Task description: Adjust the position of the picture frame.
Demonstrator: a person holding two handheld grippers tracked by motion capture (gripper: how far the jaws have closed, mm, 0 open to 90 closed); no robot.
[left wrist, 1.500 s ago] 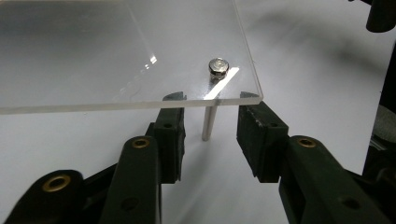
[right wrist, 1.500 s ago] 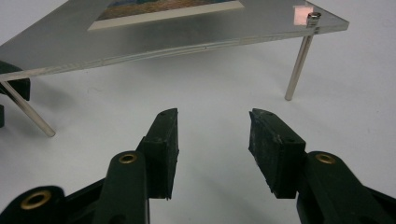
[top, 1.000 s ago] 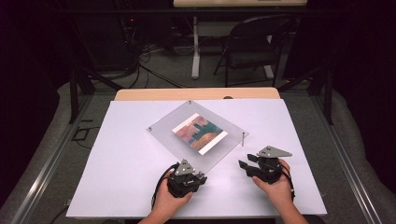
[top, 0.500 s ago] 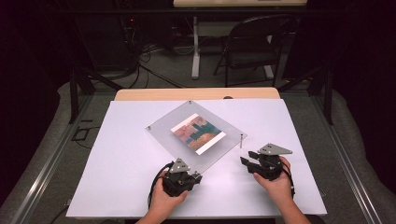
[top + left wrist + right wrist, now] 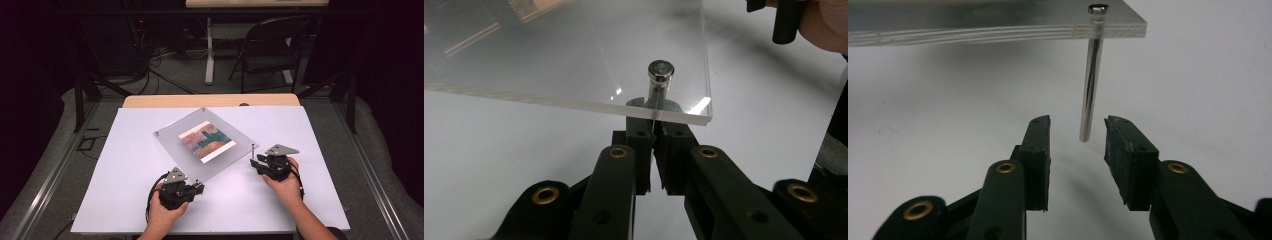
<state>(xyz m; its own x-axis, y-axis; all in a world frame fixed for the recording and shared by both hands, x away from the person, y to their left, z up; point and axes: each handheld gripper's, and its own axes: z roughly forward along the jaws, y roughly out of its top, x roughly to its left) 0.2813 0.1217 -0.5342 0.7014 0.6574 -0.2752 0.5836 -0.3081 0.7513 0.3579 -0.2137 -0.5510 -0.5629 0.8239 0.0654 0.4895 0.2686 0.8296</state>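
Note:
A clear acrylic plate [image 5: 172, 137] with a colour picture [image 5: 207, 142] in it stands raised on thin metal pins at its corners. My left gripper [image 5: 198, 186] is at the plate's near corner. In the left gripper view it [image 5: 655, 106] is shut on that corner's pin [image 5: 660, 71], just under the plate's edge [image 5: 574, 105]. My right gripper [image 5: 256, 163] is by the right corner pin [image 5: 253, 151]. In the right gripper view it [image 5: 1077, 132] is open. Its jaws have just been closing, and the pin's [image 5: 1091, 75] lower end hangs between the tips with neither pad touching it.
The plate rests on a white table [image 5: 125, 200] whose wooden far edge [image 5: 210, 101] shows behind it. A folding chair [image 5: 272, 50] and cables lie beyond. In the left gripper view the other hand and its gripper [image 5: 789, 20] show at the top right.
My right gripper has moved forward toward the plate's right corner pin, and its jaws have narrowed. My left hand has shifted a little to the left at the near corner.

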